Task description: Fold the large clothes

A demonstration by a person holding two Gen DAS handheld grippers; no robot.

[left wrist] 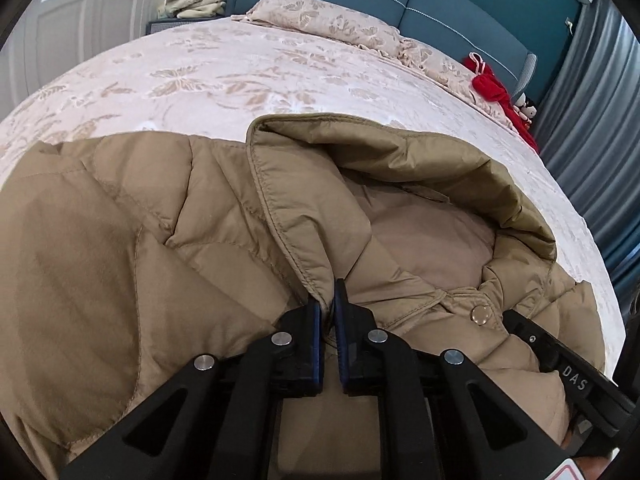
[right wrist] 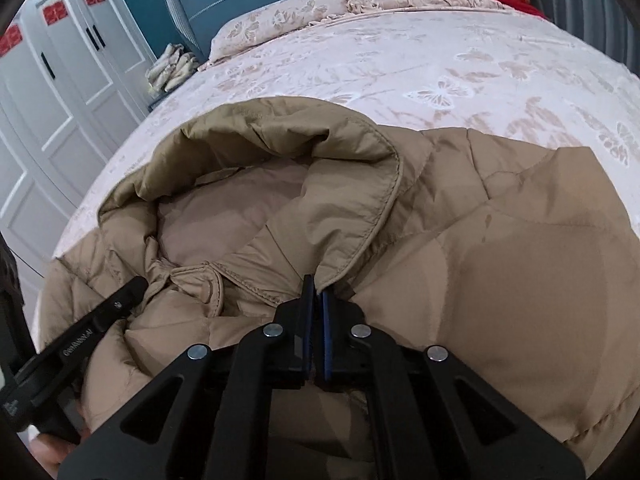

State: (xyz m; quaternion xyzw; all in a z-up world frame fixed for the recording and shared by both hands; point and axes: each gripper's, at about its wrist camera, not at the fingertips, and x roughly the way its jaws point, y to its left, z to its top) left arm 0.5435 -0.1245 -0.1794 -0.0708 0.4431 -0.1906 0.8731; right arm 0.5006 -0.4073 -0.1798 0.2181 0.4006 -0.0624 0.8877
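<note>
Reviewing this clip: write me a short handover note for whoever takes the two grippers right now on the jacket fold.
Left gripper: jaws shut on the hood's edge where it meets the shoulder.
Right gripper: jaws shut on the hood's opposite edge.
Tan puffer jacket: spread on the bed, hood open, pointing toward the pillows.
Done: both hood corners pinched.
Left: no fold visible yet. Probably fold the hood down over the body, then sleeves and length.
</note>
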